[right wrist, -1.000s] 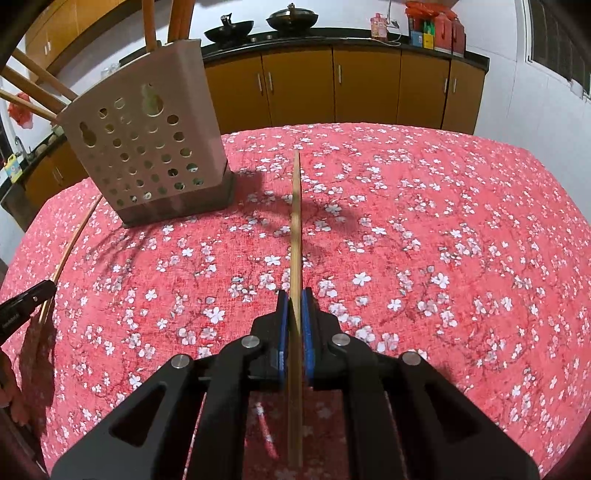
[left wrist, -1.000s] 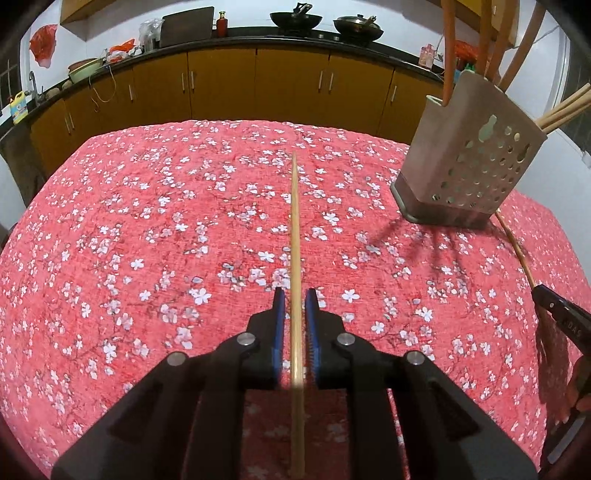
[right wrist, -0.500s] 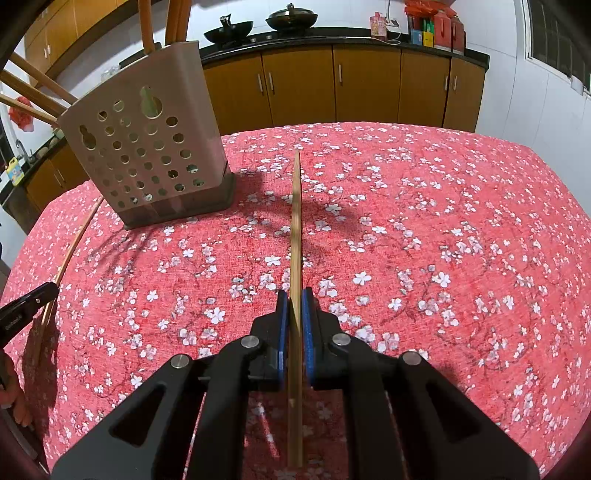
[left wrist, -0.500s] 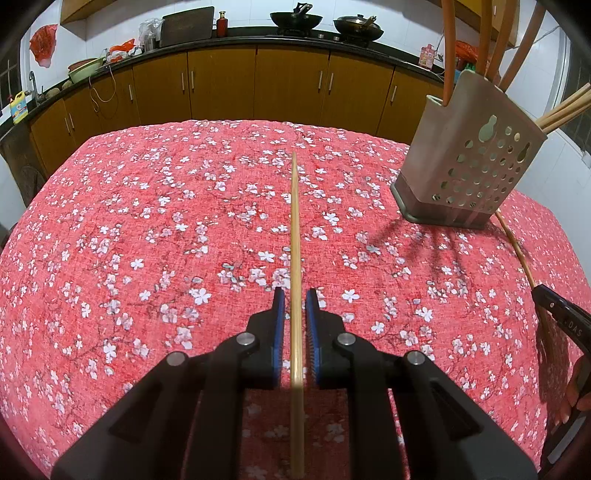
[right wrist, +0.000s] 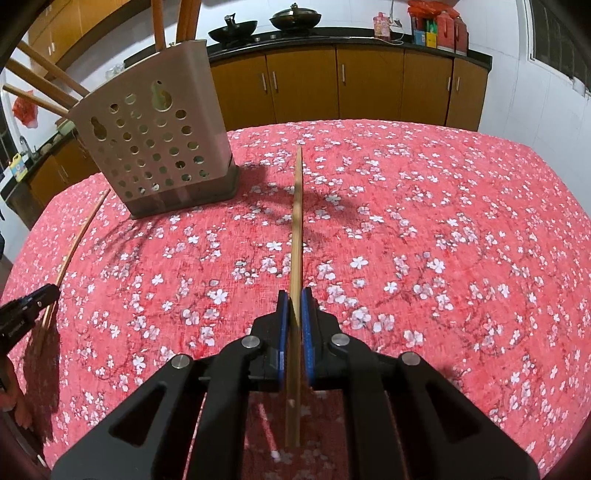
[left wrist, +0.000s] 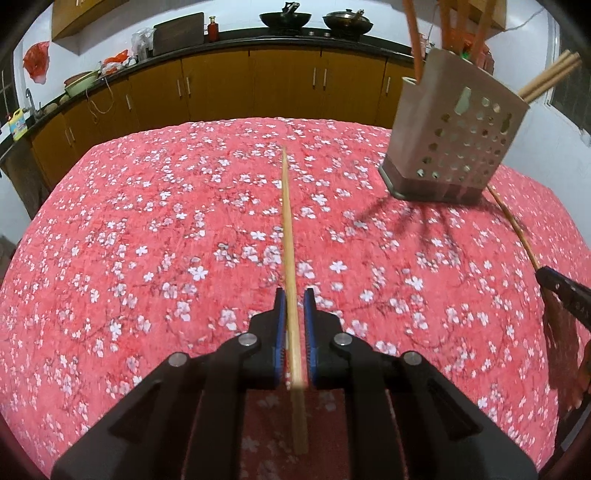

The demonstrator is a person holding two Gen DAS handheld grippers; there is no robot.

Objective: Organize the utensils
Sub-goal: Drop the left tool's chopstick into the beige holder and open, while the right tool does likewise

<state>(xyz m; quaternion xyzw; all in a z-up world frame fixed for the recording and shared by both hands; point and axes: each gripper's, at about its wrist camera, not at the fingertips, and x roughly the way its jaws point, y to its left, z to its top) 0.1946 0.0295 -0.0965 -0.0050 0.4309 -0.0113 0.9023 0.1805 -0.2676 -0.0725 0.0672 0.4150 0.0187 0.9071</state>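
My left gripper (left wrist: 294, 295) is shut on a wooden chopstick (left wrist: 289, 229) that points forward over the red floral tablecloth (left wrist: 147, 229). My right gripper (right wrist: 294, 295) is shut on another wooden chopstick (right wrist: 296, 221), also pointing forward. A beige perforated utensil holder (left wrist: 454, 133) with several chopsticks and utensils in it stands far right in the left wrist view and far left in the right wrist view (right wrist: 155, 144). Each gripper's tip and chopstick show at the edge of the other view, the right gripper (left wrist: 561, 295) and the left gripper (right wrist: 26, 310).
Brown kitchen cabinets (left wrist: 258, 88) with a dark counter run behind the table. Woks (left wrist: 284, 18) and bottles stand on the counter. A white wall is on the right of the right wrist view.
Both grippers with their chopsticks have lifted and tilted slightly. The utensil holder looks a little closer in both views.
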